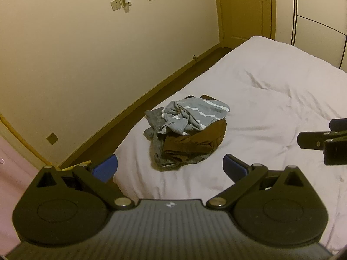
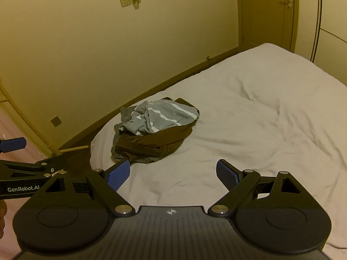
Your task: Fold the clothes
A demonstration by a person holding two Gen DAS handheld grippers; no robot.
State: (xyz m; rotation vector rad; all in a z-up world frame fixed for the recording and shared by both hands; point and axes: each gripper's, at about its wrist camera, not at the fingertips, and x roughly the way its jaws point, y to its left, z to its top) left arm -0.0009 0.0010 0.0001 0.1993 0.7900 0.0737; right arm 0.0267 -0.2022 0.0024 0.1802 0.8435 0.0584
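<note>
clothes pile (image 1: 186, 130) on bed (image 1: 271, 99), ahead of both spread claws, perhaps three garments

A heap of clothes (image 2: 155, 130) is seen on the white bed (image 2: 249, 119), near the bed's edge closest to the wall (image 2: 97, 54), with a grey striped garment (image 2: 160, 116) laid over a brown one (image 2: 156, 142). The right gripper (image 2: 173, 174) is held above the bed with its blue pads (image 2: 118, 176) spread apart and nothing between them. The left gripper (image 2: 13, 145) is seen off the bed's near corner.
</note>
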